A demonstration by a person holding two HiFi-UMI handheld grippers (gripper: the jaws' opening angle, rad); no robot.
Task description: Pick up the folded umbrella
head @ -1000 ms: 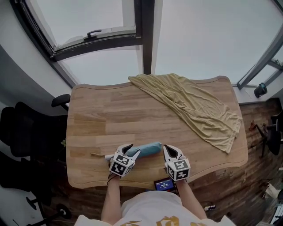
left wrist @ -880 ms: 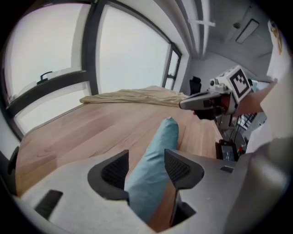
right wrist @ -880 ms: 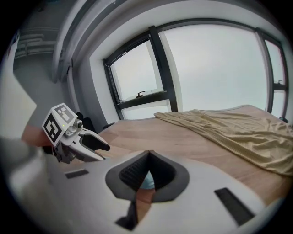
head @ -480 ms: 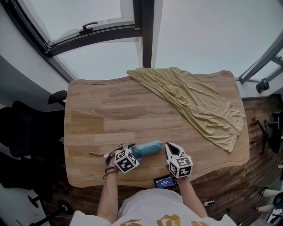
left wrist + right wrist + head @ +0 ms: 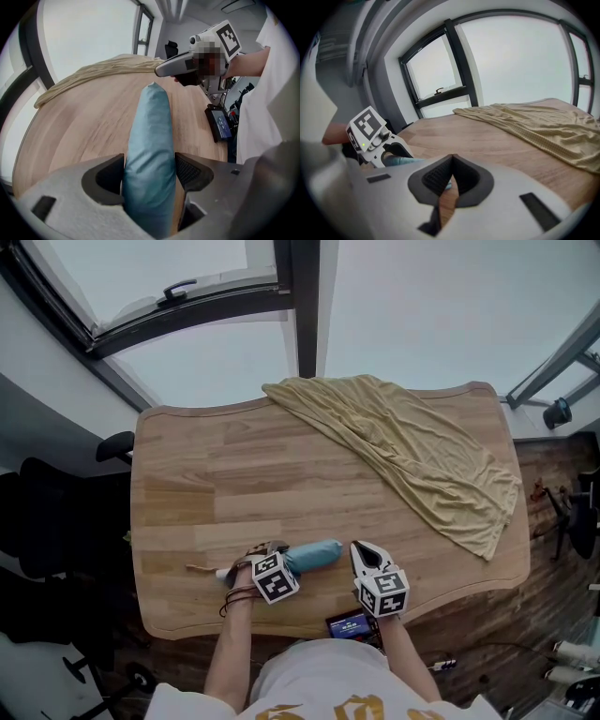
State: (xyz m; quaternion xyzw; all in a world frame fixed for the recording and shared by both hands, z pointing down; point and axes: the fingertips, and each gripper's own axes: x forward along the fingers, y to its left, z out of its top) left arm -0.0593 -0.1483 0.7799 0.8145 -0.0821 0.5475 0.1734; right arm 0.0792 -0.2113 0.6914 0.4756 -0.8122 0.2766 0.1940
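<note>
My left tongs (image 5: 150,165) are opening, astride the umbrella (image 5: 151,117) lying on the bench (image 5: 84,122). My right tongs (image 5: 451,174) are together, near its end. I judge it light, soft-sleeved and slippery, so grip mid-body.

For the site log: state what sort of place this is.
Probably an office or workroom. A large wooden table stands right by tall windows, a black office chair sits at its left end, and the floor around it is dark wood boards.
</note>
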